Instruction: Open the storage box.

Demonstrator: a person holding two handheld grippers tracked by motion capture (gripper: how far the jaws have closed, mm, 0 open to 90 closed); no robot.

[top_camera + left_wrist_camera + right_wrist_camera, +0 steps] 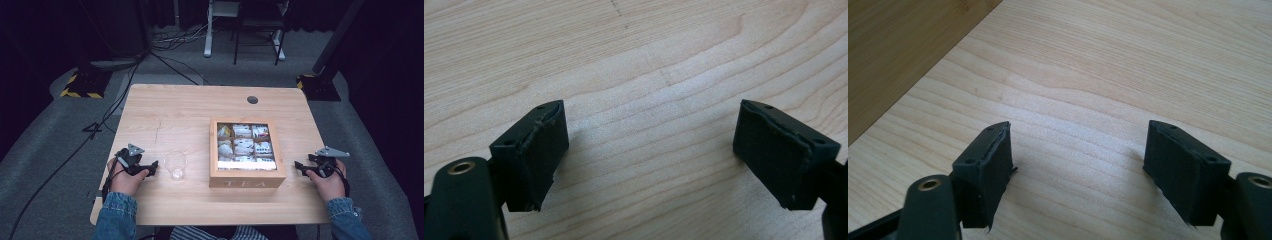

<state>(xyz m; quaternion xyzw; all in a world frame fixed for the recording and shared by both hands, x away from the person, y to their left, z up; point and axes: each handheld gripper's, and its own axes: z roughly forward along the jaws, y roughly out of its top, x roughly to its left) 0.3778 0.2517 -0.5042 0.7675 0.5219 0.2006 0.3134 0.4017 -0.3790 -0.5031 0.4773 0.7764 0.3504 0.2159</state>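
— Where are your hands right now?

— My left gripper (154,167) rests on the table (175,107) near its front left, pointing toward the glass (175,164). My right gripper (299,166) sits at the front right, pointing at the tea box (247,176).

— Holding anything?

— Nothing. Seen along my left gripper's (651,150) own jaws, they stand wide apart over bare wood. My right gripper's (1078,165) jaws are spread just as wide, empty too, with the side wall of the tea box (898,45) up in the corner.

— And the glass?

— It stands upright, clear and empty as far as I can see, just beside my left gripper's tips, between that gripper and the box. I can't tell whether the tips touch it.

— The box?

— Wooden, with TEA on its front wall, open on top. Its compartments hold tea bags (244,146). It sits right of the table's middle, near my right gripper but apart from it.
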